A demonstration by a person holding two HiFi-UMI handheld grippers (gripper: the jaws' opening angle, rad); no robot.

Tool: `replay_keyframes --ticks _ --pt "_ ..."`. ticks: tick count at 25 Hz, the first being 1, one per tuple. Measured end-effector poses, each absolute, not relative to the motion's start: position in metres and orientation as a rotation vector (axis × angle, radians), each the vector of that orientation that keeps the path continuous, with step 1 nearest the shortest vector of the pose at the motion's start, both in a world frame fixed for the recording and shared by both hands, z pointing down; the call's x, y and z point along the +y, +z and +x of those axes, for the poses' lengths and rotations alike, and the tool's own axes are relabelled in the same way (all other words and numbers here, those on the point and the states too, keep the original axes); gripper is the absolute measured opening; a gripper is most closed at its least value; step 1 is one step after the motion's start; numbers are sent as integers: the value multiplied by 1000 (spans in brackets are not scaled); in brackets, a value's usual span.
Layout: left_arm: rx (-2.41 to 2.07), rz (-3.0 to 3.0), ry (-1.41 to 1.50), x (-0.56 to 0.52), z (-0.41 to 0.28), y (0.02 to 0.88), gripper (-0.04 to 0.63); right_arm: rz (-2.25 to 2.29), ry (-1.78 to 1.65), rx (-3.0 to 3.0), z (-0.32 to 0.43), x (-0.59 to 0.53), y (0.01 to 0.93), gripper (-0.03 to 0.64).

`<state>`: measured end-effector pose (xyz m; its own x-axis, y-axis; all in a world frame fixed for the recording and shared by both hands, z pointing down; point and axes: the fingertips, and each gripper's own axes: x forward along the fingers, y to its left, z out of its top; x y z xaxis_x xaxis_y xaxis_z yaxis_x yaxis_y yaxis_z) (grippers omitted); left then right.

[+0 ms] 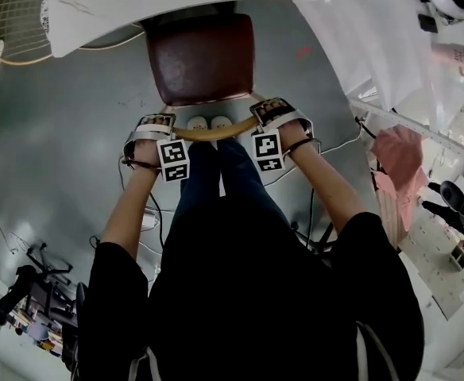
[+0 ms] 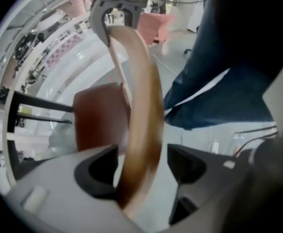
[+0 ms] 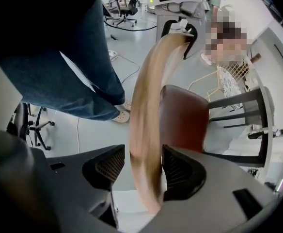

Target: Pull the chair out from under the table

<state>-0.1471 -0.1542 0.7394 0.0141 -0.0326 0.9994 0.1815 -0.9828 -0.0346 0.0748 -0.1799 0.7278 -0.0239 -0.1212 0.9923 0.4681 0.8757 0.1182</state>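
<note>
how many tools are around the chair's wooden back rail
2. The left tool straddles the left end of the curved wooden back rail, the right tool its right end; both open.

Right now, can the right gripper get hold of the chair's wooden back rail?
Probably yes. The right gripper is open and the back rail runs between its jaws, with nothing else in the gap; closing should catch it.

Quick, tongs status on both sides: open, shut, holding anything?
Left tongs: open, astride the chair back rail, not gripping it.
Right tongs: open, astride the same rail, not gripping it.
</note>
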Motion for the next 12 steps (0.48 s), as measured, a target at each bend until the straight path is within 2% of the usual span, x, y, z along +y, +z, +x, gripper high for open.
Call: replay_keyframes --ticks 4,6,8,10,12 --pt "-126 -1980 -2093 -166 -150 744 201 -298 -549 -1505 72 -185 739 204" --pt "-158 -1917 -2094 -167 -151 746 169 -285 -577 -1502 71 -189 741 196" --pt "-206 -1868 -2093 -166 -153 748 145 -284 -609 -1490 71 -193 742 142" --pt "-228 -1847 -2083 -165 -153 749 130 -301 -645 -1478 70 -192 743 118" --pt "-238 -1831 -2091 -163 -154 750 126 -314 -658 -1477 69 -190 743 117"
